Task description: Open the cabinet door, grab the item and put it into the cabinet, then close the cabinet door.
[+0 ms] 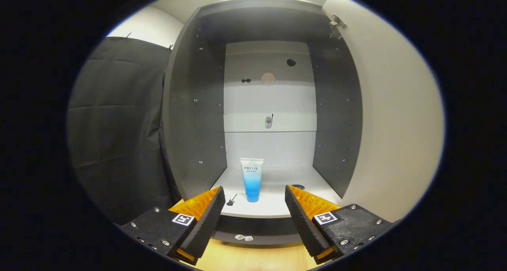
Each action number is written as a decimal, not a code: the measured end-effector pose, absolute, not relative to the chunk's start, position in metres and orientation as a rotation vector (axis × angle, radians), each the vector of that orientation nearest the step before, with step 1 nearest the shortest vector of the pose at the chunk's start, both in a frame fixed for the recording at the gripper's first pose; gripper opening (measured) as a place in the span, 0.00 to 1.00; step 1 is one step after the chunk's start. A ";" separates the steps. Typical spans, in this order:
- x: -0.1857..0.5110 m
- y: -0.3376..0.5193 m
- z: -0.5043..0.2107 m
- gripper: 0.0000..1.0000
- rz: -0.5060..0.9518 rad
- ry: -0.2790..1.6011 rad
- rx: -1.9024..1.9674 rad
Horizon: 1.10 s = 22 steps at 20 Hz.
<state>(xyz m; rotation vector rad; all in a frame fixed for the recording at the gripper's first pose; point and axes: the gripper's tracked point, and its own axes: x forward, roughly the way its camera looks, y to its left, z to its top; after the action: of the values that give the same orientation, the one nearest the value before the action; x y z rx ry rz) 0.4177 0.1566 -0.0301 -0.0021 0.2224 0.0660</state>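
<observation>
My tongs [253,207] gape empty at lower centre; the tube [251,180] already stands inside the cabinet [190,124], its door [392,120] open at right, awaiting closing.

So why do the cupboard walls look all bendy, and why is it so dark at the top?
Gripper view: the fisheye lens bows the dark grey cabinet's straight sides; its top sits in shadow while the white shelf is brightly lit. The blue-and-white upright tube looks sharp, standing beyond the open gripper.
</observation>
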 end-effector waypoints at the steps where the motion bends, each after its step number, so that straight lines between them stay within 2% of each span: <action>1: 0.407 0.156 -0.027 0.94 0.065 0.216 0.003; 22: 0.200 0.137 -0.023 0.94 0.144 0.168 0.005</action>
<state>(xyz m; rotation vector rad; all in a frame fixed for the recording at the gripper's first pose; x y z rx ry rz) 0.1998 0.1372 -0.0232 0.0052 0.1678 0.1438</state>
